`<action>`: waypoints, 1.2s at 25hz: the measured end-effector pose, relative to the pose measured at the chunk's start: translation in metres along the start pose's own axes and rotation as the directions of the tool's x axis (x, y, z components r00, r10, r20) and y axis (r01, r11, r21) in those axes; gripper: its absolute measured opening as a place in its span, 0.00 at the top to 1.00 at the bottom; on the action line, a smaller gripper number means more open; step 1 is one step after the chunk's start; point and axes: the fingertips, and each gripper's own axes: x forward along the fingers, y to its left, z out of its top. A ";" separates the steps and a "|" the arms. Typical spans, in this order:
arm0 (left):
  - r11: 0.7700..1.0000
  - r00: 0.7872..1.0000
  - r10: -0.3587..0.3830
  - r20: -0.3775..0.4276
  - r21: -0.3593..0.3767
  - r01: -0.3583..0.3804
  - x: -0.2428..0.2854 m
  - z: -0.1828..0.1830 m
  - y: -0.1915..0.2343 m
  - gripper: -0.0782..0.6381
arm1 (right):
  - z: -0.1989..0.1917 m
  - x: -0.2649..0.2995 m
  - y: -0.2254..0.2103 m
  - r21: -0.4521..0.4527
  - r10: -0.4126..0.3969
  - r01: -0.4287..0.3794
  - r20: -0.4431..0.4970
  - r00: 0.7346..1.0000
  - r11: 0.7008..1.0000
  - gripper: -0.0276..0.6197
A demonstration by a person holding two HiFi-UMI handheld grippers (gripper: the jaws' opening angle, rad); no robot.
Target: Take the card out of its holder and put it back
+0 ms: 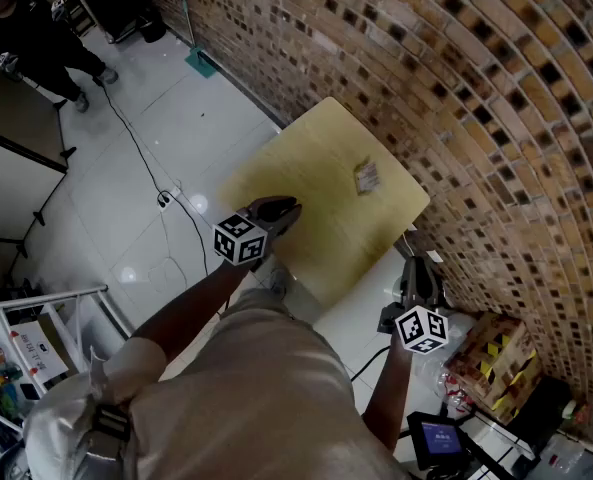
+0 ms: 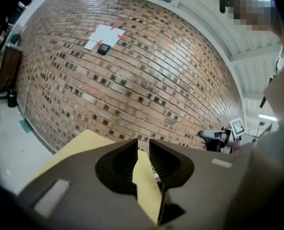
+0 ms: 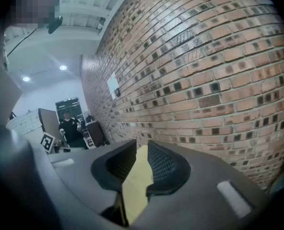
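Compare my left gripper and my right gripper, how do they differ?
The left gripper hovers over the yellow table's near edge; the right gripper hangs off the table, beside its corner, above the floor. The left gripper reaches farther forward than the right gripper. Both have jaws slightly apart with nothing between them.

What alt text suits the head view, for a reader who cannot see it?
From above, a card holder lies on a yellow table beside a brick wall. The left gripper is over the table's near edge, the right gripper beside its corner.
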 end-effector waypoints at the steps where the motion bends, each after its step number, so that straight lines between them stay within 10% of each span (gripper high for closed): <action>1: 1.000 1.000 -0.013 0.006 -0.016 0.013 0.006 0.005 0.006 0.77 | -0.001 0.009 0.001 -0.001 -0.002 0.002 -0.009 1.000 1.000 0.85; 14: 0.995 0.993 -0.098 -0.071 -0.020 0.097 0.085 0.015 0.021 0.77 | -0.002 0.088 -0.023 -0.015 -0.012 0.011 -0.082 0.997 1.000 0.85; 30: 0.988 0.987 0.156 -0.029 0.009 -0.156 0.138 0.052 0.026 0.75 | 0.026 0.219 -0.067 -0.099 0.236 -0.260 -0.205 0.950 0.961 0.85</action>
